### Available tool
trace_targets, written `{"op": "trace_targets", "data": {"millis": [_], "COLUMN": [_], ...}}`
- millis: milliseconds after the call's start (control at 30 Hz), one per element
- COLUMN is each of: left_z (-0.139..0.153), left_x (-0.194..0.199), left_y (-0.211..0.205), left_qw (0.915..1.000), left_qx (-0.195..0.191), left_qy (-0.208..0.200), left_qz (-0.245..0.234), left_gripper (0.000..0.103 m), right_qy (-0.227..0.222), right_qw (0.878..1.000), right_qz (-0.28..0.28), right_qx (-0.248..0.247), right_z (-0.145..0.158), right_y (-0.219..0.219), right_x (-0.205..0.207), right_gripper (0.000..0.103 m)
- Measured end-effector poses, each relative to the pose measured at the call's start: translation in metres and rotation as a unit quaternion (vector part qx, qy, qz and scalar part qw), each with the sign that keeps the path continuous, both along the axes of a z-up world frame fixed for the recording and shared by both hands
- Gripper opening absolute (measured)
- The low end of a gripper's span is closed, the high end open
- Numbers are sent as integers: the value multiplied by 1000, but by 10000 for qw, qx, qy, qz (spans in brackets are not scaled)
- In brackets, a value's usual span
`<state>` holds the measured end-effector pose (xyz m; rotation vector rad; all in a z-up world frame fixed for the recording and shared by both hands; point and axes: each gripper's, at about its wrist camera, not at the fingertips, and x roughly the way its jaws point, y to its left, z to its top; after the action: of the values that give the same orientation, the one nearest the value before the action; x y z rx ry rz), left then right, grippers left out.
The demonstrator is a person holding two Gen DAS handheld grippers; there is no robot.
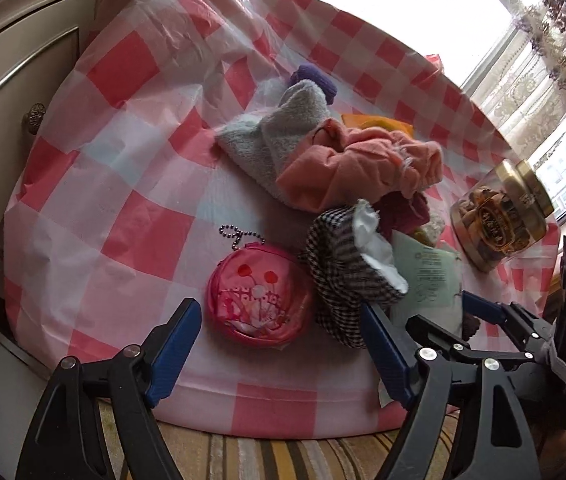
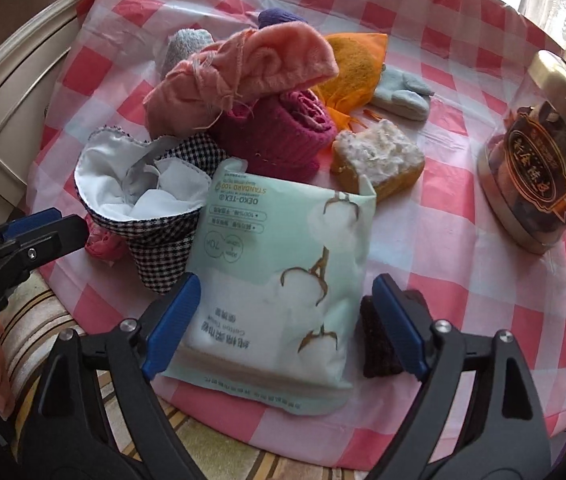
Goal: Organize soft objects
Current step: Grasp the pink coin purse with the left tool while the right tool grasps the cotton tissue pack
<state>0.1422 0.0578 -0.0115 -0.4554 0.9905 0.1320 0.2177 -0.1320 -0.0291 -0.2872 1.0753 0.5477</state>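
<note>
Premises: a private home, living or dining area. Evidence: a round desk [image 1: 131,168] under a pink-and-white checked plastic cover; left of the desk, a cream cabinet [image 1: 7,92] with ornate metal knobs; right of the desk, a window hung with embroidered lace curtain [image 1: 539,56]; below its near edge, striped upholstery [image 1: 267,456].

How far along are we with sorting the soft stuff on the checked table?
Done: nothing visibly; the peach cloth, magenta knit, grey towel and checked pouch lie in one heap. In hand: nothing; the left gripper is open over the pink round pouch, and the right gripper is open around the cotton tissue pack, pads not pressing. Left: essentially everything.
</note>
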Motion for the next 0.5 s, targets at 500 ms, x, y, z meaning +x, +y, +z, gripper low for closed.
{"op": "trace_targets", "data": {"millis": [500], "left_z": [-31], "left_x": [28], "left_y": [-5], "left_qw": [9971], "left_qx": [673], "left_qy": [304], "left_qz": [-165], "left_gripper": [56], "right_qy": [-264], "right_qw": [9994], "right_qz": [31], "right_qx": [-239], "right_z": [-6], "right_y": [10], "right_x": [-15], "right_gripper": [97]}}
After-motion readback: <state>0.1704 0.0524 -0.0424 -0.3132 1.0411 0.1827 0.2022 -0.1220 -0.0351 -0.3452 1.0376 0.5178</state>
